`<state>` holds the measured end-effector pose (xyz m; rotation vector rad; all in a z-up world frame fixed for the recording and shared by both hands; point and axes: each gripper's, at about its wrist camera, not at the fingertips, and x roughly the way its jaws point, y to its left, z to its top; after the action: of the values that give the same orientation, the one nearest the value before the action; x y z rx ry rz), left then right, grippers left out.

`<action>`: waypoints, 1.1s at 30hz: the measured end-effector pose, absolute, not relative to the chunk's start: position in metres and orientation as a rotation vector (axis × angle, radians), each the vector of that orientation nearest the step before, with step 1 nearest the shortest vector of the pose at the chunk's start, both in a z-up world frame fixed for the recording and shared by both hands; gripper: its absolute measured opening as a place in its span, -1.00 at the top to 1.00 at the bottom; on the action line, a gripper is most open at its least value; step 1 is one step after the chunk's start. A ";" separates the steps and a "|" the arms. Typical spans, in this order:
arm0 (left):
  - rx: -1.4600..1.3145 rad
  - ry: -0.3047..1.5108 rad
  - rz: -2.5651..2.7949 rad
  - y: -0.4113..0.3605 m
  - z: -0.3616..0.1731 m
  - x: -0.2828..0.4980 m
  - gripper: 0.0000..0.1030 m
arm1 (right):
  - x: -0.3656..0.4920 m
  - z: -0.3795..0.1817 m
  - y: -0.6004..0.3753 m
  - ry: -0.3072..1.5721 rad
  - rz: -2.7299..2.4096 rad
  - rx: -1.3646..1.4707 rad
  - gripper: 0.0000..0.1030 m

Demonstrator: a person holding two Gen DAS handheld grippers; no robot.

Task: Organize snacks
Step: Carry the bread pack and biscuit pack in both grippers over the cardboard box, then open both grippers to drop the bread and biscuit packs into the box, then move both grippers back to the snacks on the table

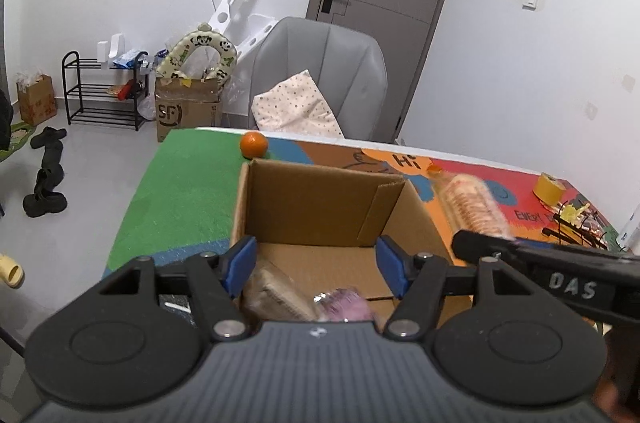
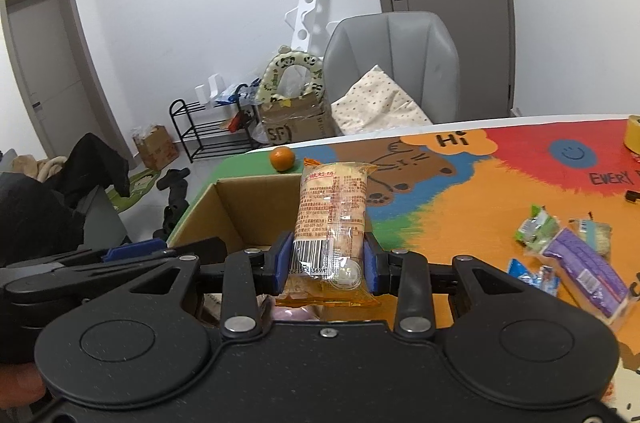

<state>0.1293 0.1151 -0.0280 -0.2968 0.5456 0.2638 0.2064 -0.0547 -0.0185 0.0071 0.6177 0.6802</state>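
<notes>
While the left gripper point(image 1: 316, 265) is held over the cardboard box point(image 1: 320, 207) with fingers wide and nothing between them, two wrapped snacks point(image 1: 304, 297) are seen lying on the box floor. Far left on the mat, an orange point(image 2: 283, 159) is set beyond the box. The right gripper point(image 2: 329, 265) is clamped narrow on a biscuit pack point(image 2: 332, 219), raised at the box's right edge. Loose snack packets point(image 2: 572, 255) are scattered near right.
</notes>
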 end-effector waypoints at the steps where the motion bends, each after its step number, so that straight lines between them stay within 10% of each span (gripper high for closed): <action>1: -0.294 0.542 0.266 0.115 -0.026 0.128 -0.30 | 0.206 -0.019 -0.053 0.619 0.686 0.007 0.33; 33: -0.251 0.574 0.230 0.079 -0.032 0.140 -0.75 | 0.214 -0.034 -0.135 0.651 0.577 0.102 -0.32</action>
<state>0.1404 0.0786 -0.0321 -0.2506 0.5745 0.2300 0.2144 -0.1351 -0.0338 0.1019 0.6509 0.5767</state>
